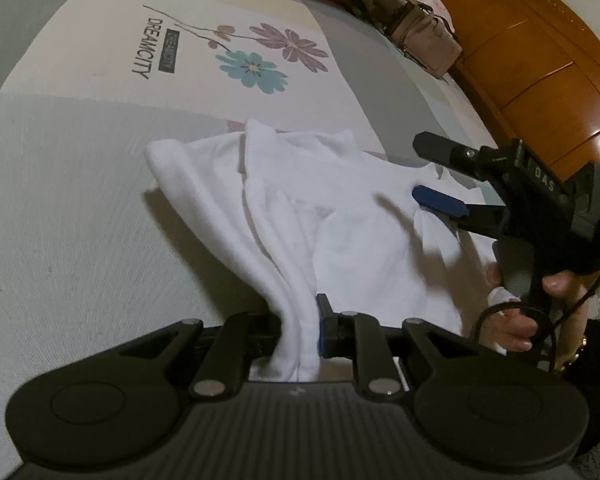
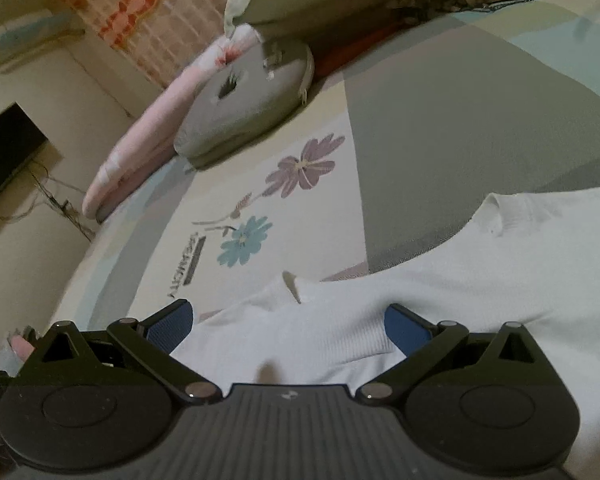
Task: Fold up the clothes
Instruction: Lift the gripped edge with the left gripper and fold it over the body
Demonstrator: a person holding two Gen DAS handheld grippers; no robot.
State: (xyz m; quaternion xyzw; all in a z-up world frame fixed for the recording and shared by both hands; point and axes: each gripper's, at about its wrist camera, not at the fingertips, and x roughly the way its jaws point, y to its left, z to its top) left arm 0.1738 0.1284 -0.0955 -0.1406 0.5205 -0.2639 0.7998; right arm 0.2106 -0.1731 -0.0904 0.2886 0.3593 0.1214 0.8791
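White garment (image 1: 340,216) on grey-and-cream bedsheet (image 1: 80,200) with purple and teal flower print.

Home bedroom — bed (image 1: 80,208), pillows (image 2: 252,112).

Left gripper (image 1: 300,336) angled down, jaws nearly together and clamped on a bunched fold of white garment (image 1: 340,220); right gripper (image 2: 288,328) tilted down off to the left gripper's right, jaws spread wide, nothing pinched, bare hand (image 1: 540,304) curled around its handle.

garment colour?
White, plain, no print. The garment shows best in the left wrist view, bunched in the left gripper.
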